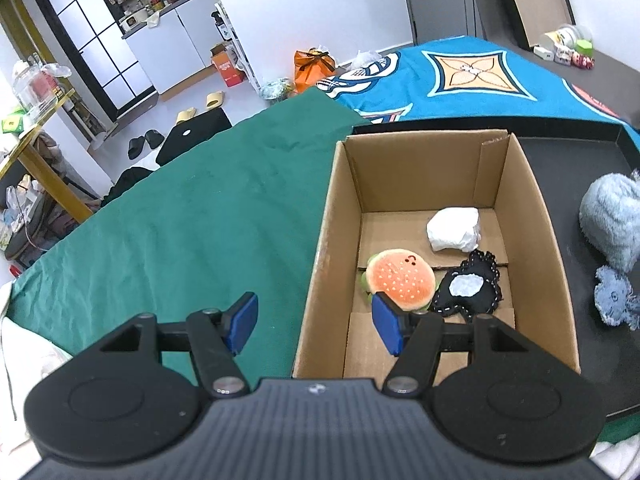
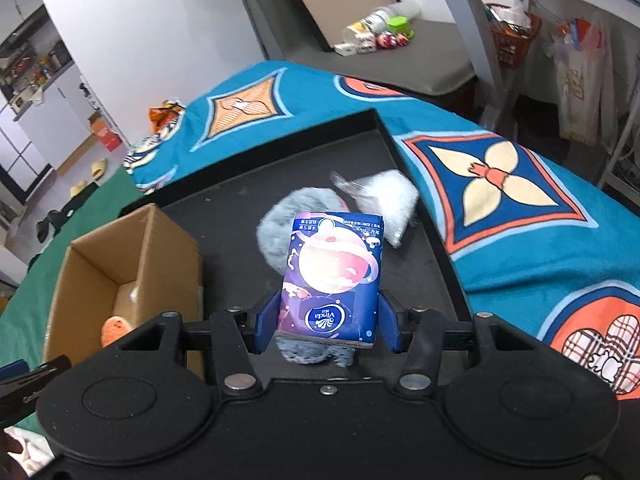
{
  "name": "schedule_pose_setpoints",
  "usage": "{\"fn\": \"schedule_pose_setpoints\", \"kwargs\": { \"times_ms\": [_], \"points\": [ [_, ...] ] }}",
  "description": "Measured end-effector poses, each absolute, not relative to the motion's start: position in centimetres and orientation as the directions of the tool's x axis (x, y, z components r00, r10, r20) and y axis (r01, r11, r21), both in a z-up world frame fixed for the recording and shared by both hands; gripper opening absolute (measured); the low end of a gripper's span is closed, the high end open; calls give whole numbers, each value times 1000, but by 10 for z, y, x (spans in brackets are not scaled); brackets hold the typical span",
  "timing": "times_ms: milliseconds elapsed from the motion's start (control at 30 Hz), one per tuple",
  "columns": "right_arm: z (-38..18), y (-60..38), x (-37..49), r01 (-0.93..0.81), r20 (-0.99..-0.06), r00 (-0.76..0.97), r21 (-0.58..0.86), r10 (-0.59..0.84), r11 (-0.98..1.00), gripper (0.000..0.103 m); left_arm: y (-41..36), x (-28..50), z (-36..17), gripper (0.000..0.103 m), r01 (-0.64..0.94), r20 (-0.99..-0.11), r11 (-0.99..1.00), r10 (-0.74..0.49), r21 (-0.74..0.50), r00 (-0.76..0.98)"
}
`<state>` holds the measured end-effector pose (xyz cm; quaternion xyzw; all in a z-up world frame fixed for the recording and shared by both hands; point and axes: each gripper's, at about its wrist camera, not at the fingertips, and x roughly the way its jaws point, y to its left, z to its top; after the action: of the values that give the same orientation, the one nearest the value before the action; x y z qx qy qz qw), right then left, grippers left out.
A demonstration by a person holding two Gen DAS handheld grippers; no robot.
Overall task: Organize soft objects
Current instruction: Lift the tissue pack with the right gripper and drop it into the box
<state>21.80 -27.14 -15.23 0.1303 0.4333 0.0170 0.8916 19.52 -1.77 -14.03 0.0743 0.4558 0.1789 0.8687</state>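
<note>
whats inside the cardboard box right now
Inside the cardboard box: a burger plush, a white wrapped bundle and a black lace-edged piece. The left gripper hides the near floor.

1. The left gripper hung with its jaws spread wide and nothing between them.
2. Its blue pads faced each other across the gap, the left one nearer the left side of the scene and the right one further right.
3. The right gripper had its jaws drawn in against a tissue pack, one blue pad pressed to each side.
4. The pack stood upright between the fingers, reaching away from the wrist.
</note>
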Motion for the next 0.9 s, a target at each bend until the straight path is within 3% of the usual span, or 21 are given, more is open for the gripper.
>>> {"fn": "schedule_pose_setpoints", "kwargs": {
  "times_ms": [900],
  "points": [
    [-106, -184, 221, -123, -692, 677, 227, 249, 966, 51, 25, 195, -147, 58, -298, -825, 953, 217, 62, 522]
  ]
}}
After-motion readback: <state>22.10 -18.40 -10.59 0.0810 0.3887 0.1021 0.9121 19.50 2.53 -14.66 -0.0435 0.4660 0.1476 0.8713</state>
